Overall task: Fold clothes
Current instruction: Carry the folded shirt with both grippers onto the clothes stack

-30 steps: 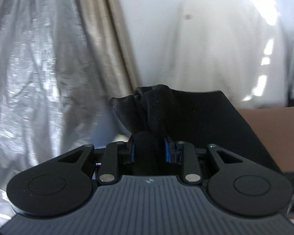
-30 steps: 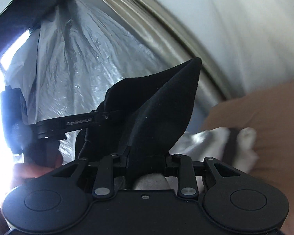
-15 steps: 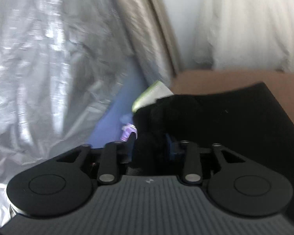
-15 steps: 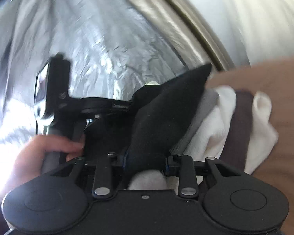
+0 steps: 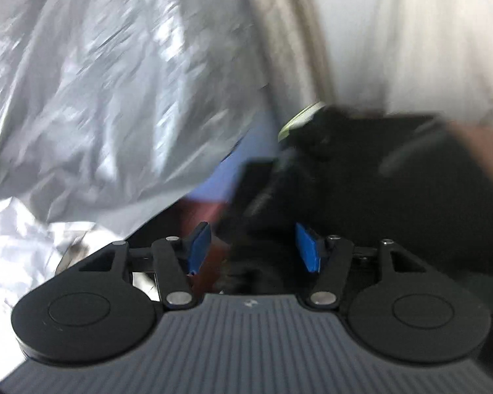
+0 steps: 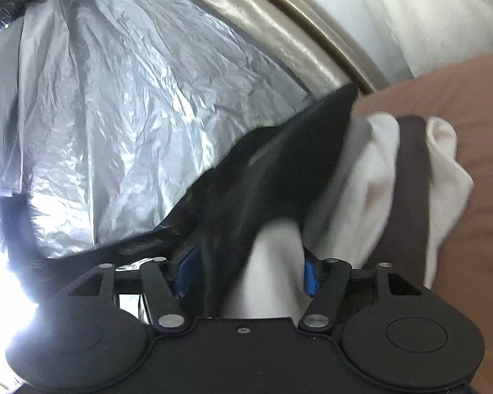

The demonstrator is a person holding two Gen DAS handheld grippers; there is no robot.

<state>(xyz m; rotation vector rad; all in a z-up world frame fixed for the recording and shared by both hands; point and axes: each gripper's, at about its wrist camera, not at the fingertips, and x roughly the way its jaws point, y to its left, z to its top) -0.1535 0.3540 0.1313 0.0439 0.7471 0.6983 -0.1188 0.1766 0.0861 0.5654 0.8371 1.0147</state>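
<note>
Left gripper (image 5: 253,246) jaws apart, black garment (image 5: 361,180) between them, unclamped; right gripper (image 6: 246,272) jaws likewise apart around the cloth, centre frame.

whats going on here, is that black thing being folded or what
A person with a handheld gripper in each hand is folding clothes. Both the left gripper and right gripper are open around the black garment, which lies over a cream and brown striped garment on the brown surface. The left view is blurred.
</note>
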